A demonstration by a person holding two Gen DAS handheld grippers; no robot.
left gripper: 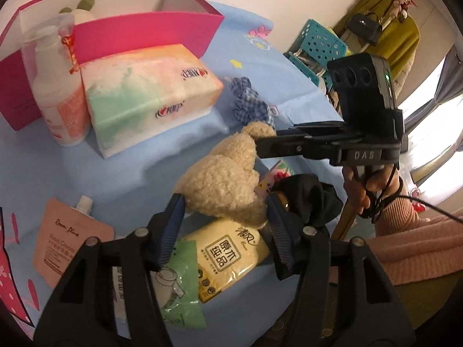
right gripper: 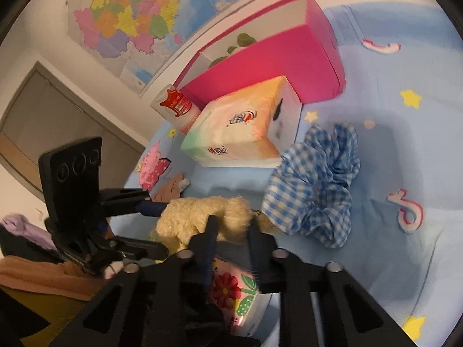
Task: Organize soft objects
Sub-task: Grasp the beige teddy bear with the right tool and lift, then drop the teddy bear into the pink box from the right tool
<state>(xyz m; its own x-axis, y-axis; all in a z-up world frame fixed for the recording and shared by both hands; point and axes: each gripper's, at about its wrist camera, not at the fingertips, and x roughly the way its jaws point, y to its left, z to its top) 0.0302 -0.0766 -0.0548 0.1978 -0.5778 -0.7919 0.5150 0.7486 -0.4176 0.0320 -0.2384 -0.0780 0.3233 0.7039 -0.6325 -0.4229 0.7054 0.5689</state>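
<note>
A cream plush toy (left gripper: 225,185) lies on the blue sheet. My left gripper (left gripper: 225,211) is open, its fingers on either side of the toy's lower end. My right gripper (right gripper: 231,225) is shut on the toy's other end (right gripper: 234,214); in the left wrist view it (left gripper: 260,138) comes in from the right. A blue checked scrunchie (right gripper: 315,182) lies just right of the toy. A black cloth (left gripper: 306,199) sits beside my left gripper's right finger. The open pink box (left gripper: 150,31) at the back holds a green and white plush (left gripper: 84,8).
A large tissue pack (left gripper: 153,95) and a white spray bottle (left gripper: 55,86) stand before the box. A yellow tissue pack (left gripper: 228,254), a green packet (left gripper: 179,283), a pink pouch (left gripper: 60,240) and a flowered tissue pack (right gripper: 234,295) lie near. Teal baskets (left gripper: 318,46) stand beyond the bed.
</note>
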